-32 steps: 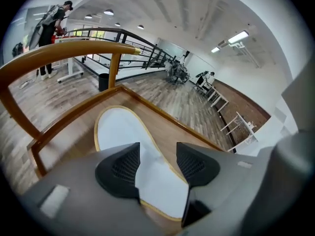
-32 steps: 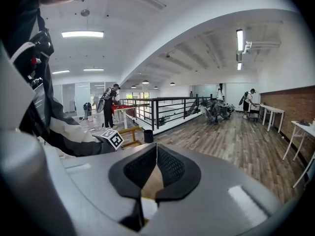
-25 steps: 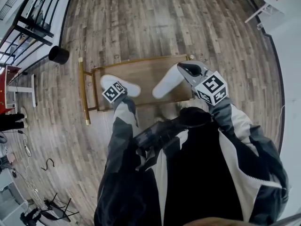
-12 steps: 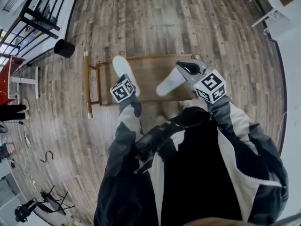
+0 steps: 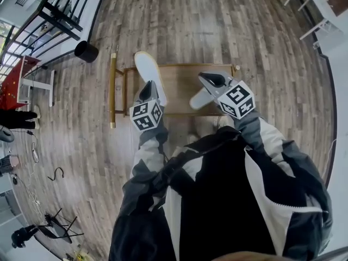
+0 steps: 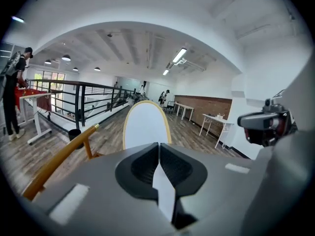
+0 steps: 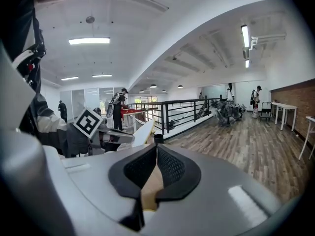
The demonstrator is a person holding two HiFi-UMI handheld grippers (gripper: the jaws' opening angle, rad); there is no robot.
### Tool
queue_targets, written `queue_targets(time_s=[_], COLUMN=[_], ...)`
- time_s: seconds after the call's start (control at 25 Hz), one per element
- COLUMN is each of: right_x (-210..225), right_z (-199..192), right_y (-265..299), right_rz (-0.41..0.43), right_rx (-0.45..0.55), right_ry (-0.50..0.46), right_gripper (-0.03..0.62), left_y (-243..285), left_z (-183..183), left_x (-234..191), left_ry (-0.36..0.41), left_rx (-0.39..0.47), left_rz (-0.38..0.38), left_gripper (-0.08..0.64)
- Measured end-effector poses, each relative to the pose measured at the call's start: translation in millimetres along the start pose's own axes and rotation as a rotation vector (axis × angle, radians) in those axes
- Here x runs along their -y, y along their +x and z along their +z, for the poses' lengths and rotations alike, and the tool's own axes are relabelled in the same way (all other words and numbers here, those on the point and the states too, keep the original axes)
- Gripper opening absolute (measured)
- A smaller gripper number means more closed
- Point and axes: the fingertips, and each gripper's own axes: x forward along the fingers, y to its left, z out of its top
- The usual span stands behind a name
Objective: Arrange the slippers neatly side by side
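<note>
Over the table (image 5: pixel 179 78), left gripper (image 5: pixel 149 87) pinches one white tan-rimmed slipper (image 5: pixel 148 68), right gripper (image 5: pixel 205 80) the other slipper (image 5: pixel 199 98).

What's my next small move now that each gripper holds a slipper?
Probably turn the right gripper so the right slipper points away like the left slipper. The left gripper holds its slipper pointing away over the table, while the right one slants across, so they aren't parallel yet.

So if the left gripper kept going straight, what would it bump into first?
Probably nothing close. The left gripper is shut on a white slipper, and past its tip only open wooden floor shows; depth is unclear.
</note>
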Motion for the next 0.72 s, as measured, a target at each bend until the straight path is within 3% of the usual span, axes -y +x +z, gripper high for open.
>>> queue_targets(time_s=[0.24,0.44,0.72], right_x=[-22.2,-37.7,-51.0], right_z=[2.8,3.5,-1.5], right_y=[9.5,11.8,14.8], right_rz=[-0.004,-0.007,0.003], right_rx=[0.025,0.033,0.026], right_ry=[0.006,-0.003,-0.009], right_gripper=[0.012,0.012,0.012], left_y=[-55.7,-85.6,-116.3], left_z=[33.8,46.1,46.0], left_x=[7.0,12.4,15.9], left_ry=[0.102,0.094,0.155], left_rx=[0.104,0.17,0.193], left_rz=[-0.03,-0.08,-0.085], left_gripper=[0.021,0.023,0.021])
